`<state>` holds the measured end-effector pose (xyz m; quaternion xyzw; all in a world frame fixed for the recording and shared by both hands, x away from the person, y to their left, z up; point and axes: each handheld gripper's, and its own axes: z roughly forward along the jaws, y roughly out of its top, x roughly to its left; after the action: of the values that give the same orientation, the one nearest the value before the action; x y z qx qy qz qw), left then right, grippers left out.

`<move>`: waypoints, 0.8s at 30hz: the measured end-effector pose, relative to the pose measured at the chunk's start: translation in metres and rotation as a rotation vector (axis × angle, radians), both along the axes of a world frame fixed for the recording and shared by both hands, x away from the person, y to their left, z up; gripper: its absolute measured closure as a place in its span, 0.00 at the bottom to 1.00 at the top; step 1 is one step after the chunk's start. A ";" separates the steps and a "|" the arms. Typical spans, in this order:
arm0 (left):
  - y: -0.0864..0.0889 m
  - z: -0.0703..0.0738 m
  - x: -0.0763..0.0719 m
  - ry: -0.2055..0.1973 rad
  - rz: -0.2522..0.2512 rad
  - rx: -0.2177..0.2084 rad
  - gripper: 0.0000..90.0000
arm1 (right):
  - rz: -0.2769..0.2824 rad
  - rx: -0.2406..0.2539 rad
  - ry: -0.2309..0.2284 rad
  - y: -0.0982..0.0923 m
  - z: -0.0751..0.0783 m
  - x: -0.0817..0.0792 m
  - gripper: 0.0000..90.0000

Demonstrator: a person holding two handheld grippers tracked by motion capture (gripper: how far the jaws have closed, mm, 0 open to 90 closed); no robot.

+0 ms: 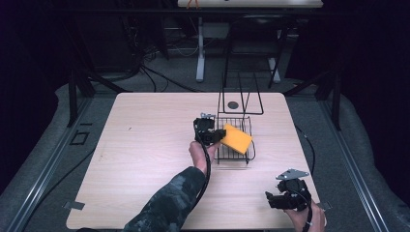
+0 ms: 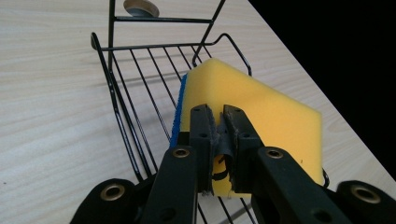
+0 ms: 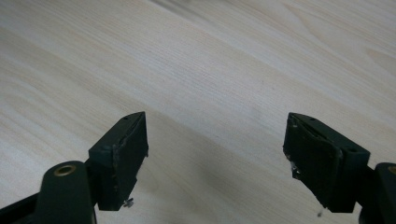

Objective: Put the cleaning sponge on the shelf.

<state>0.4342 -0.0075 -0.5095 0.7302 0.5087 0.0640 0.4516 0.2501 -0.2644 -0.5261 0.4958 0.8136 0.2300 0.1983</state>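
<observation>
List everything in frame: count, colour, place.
sponge: 1, yellow with blue side, tilted over the wire rack, clamped at its near edge
wire rack: 1, black, table centre-right
round disc: 1, dark grey, on the table behind the rack
table: 1, light wood, centre
second table: 1, pale top, background
left hand-held gripper: 1, black, shut on the sponge
right hand-held gripper: 1, black, open over bare table, near right corner
sleeve: 1, camouflage, bottom centre

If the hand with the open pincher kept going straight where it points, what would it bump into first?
Probably just the bare wooden table. The right gripper tilts down at it with nothing in front, though depth is hard to judge.
</observation>
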 end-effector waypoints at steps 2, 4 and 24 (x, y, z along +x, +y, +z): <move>-0.001 -0.002 0.000 0.009 0.005 0.008 0.91 | 0.001 0.002 -0.001 0.000 0.000 0.000 0.24; -0.001 -0.004 0.001 0.023 0.004 0.015 0.90 | 0.002 0.007 -0.005 0.000 0.000 0.000 0.24; -0.004 -0.007 -0.009 0.018 -0.115 0.213 0.72 | 0.005 0.010 0.004 0.000 0.000 0.000 0.24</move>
<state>0.4249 -0.0120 -0.5162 0.8024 0.4605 0.0853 0.3699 0.2500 -0.2644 -0.5262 0.4950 0.8142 0.2337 0.1936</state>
